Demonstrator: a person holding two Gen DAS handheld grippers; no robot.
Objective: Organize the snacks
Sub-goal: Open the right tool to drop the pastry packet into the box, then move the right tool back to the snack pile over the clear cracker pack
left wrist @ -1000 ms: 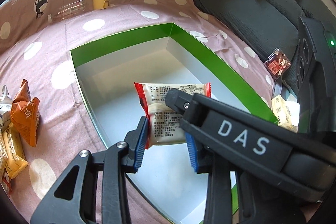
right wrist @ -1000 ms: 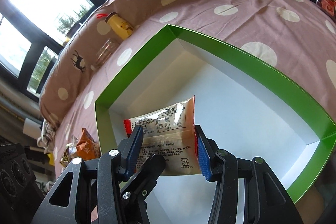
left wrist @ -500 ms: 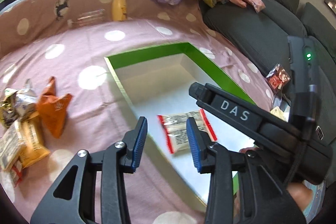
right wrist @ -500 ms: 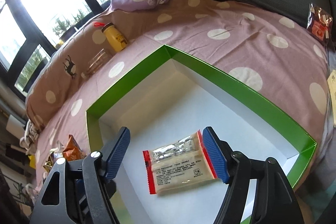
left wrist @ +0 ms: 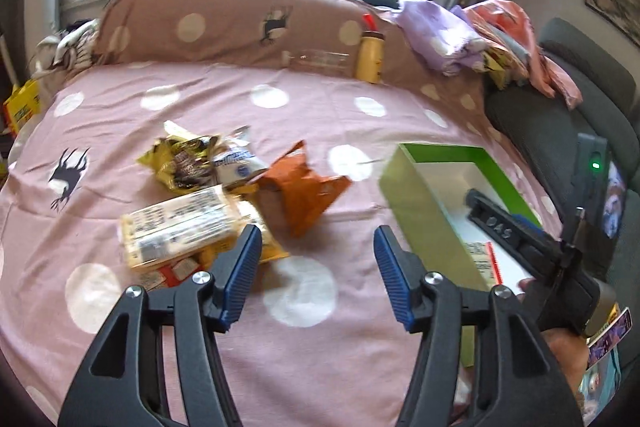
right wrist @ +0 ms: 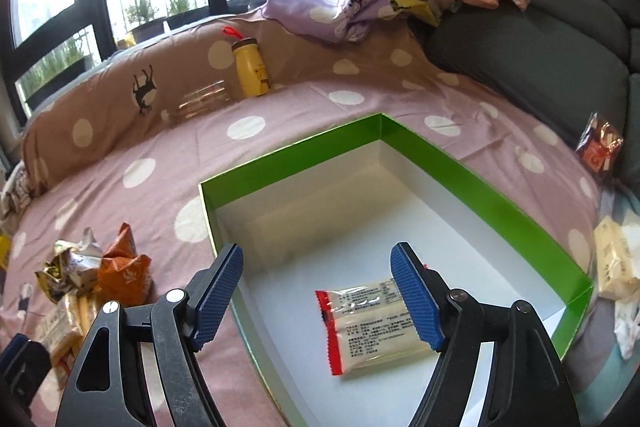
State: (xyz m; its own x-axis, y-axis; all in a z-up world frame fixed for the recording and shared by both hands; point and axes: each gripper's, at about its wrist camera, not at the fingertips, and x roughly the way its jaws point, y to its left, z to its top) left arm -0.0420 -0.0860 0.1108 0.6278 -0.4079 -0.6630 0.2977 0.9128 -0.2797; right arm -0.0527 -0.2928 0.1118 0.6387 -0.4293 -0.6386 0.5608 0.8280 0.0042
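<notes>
Left wrist view: snack pile (left wrist: pixel 208 211) lies left on the dotted cover (left wrist: pixel 304 107); left gripper (left wrist: pixel 316 275), empty jaws opening, hangs over bare cloth. Rightward, green box (right wrist: pixel 472 179) holds one white packet (right wrist: pixel 376 327) under the spread, empty right gripper (right wrist: pixel 316 303).

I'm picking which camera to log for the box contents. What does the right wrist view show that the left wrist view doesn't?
Only the right view: the whole box floor, the full white packet lying on it, and a red packet by the sofa. Only the left view: the right gripper's body over the box, and a flat yellow pack in full. Both: the green box, orange bag, yellow bottle.
</notes>
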